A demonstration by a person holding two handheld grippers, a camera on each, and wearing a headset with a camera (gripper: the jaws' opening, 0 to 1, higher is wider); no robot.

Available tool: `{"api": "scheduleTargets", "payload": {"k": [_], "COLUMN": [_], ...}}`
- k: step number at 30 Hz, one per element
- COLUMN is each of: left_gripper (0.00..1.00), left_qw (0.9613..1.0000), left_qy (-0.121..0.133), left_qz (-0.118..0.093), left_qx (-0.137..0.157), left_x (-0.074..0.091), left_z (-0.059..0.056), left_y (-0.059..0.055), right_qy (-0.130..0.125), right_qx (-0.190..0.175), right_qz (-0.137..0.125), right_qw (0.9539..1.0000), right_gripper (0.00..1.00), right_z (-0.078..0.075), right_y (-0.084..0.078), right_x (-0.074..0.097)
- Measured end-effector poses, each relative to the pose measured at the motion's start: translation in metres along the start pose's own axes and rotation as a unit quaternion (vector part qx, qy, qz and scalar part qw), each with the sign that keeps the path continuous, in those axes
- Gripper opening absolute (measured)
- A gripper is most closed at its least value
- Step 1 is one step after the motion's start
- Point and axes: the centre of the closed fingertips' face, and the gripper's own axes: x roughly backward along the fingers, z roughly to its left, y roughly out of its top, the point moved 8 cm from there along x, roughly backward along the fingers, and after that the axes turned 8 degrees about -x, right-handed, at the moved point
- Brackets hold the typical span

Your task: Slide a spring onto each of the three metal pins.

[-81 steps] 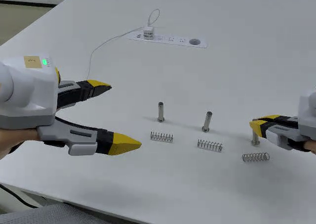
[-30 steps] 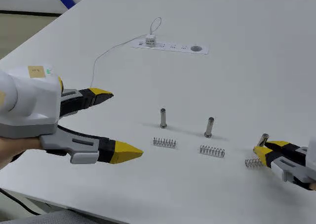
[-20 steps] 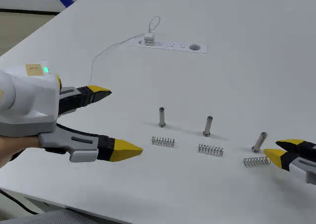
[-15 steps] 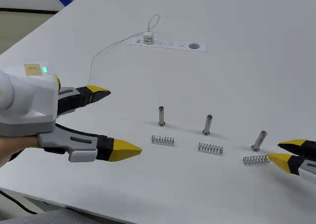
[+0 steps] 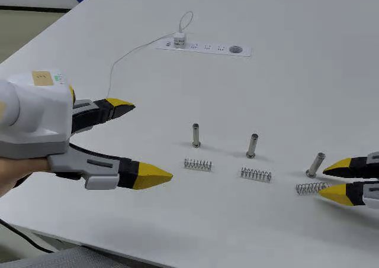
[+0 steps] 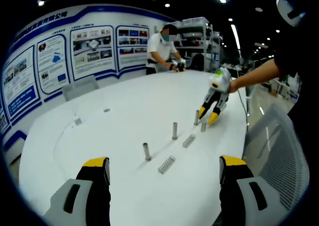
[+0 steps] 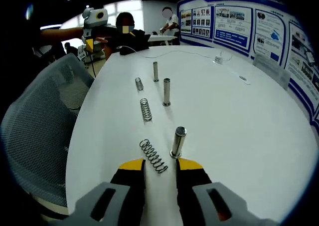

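Three metal pins stand upright in a row on the white table: the left pin (image 5: pixel 196 135), the middle pin (image 5: pixel 253 145) and the right pin (image 5: pixel 316 164). A loose spring lies in front of each: left spring (image 5: pixel 198 164), middle spring (image 5: pixel 256 174), right spring (image 5: pixel 311 187). My right gripper (image 5: pixel 330 181) is low at the right spring's right end, jaws slightly open and holding nothing. In the right gripper view that spring (image 7: pixel 153 156) ends just ahead of the right gripper (image 7: pixel 160 165), with the pin (image 7: pixel 178 141) beside it. My left gripper (image 5: pixel 139 141) hovers wide open and unladen, left of the row.
A power strip (image 5: pixel 204 46) with a white plug (image 5: pixel 179 41) and thin cable (image 5: pixel 136 52) lies at the back of the table. The table's front edge (image 5: pixel 177 250) is near. A mesh chair (image 7: pixel 40 126) stands beside it. A person (image 6: pixel 162 46) works at the far end.
My right gripper came down from the right pin to the table, drew back to the right off the spring and opened a little. The left gripper has held its place.
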Motion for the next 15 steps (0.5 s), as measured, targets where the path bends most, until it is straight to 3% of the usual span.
{"api": "scheduleTargets", "payload": {"k": [3, 10, 15], "left_gripper": [0.93, 0.93, 0.93], "left_qw": [1.0000, 1.0000, 1.0000], "left_qy": [-0.003, 0.001, -0.004], "left_qz": [0.001, -0.003, -0.006], "left_qx": [0.000, 0.003, 0.003], "left_x": [-0.0001, -0.0003, -0.0009], "left_z": [-0.0010, 0.0017, -0.0005], "left_y": [0.0000, 0.0022, 0.0040], "right_qy": [0.020, 0.040, 0.054], "right_qx": [0.011, 0.038, 0.062], "right_qz": [0.014, 0.040, 0.058], "right_qw": [0.9996, 0.9977, 0.9949], "right_gripper": [0.24, 0.23, 0.17], "right_z": [0.0005, 0.0013, 0.0037], "right_y": [-0.0004, 0.0021, 0.0020], "right_x": [-0.0046, -0.0085, -0.0052]}}
